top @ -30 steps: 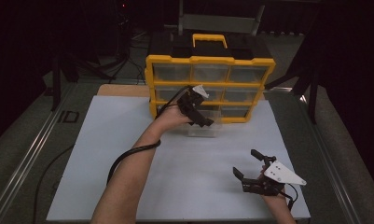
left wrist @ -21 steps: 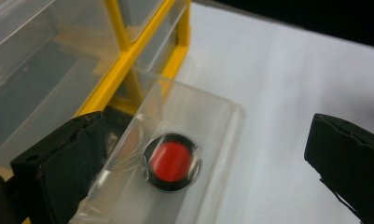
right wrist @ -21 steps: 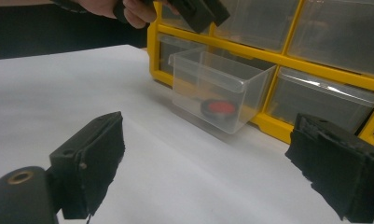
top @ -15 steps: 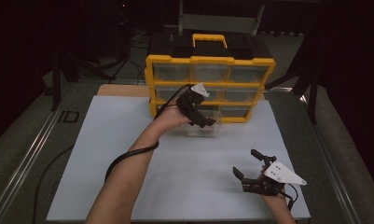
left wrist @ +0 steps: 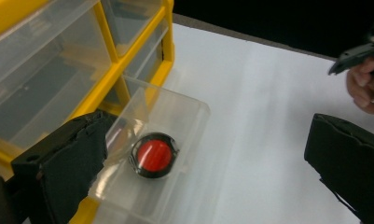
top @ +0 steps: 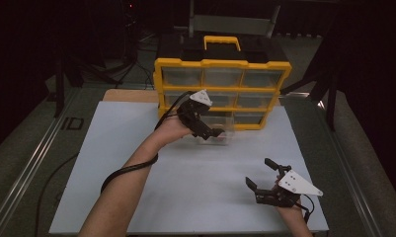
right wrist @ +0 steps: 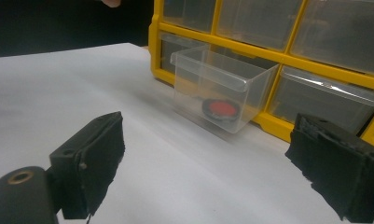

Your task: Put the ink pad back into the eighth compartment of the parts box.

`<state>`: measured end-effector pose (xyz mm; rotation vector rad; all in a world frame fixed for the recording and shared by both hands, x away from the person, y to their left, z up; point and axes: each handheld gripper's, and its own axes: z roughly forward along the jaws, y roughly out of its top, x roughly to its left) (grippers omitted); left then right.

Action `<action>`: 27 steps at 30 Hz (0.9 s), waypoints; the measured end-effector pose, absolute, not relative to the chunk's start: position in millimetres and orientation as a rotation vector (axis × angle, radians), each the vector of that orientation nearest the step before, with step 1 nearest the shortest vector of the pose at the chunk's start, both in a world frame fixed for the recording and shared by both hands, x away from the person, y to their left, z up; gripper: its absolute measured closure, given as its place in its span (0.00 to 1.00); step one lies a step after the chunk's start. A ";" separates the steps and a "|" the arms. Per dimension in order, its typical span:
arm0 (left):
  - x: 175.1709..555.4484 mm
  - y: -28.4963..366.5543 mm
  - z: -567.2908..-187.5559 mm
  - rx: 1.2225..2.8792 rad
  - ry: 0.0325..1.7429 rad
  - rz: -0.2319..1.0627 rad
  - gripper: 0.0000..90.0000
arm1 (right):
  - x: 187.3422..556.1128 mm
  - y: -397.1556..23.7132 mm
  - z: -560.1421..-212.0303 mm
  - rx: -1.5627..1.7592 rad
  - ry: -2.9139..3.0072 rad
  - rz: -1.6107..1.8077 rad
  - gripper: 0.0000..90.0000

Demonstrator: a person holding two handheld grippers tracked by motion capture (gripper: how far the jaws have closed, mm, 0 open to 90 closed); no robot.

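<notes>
Grippers both spread wide: my right gripper [top: 264, 178] rests idle near me; farther off, my left gripper [top: 210, 129] hovers over the pulled-out clear drawer [left wrist: 163, 140] holding a red-topped disc [left wrist: 154, 155]. Next, I judge, pushing it into the yellow organizer [top: 222, 64].

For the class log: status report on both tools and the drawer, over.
Left tool open, over the pulled-out clear drawer. Red-topped disc lies inside it. Right tool open, idle on the white mat. Nothing blocking.
</notes>
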<state>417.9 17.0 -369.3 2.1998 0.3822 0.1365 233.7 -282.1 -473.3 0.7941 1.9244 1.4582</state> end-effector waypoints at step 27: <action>360.5 78.9 -378.9 2.168 0.400 0.172 0.00 | 232.8 -280.1 -472.7 0.795 1.930 1.456 0.11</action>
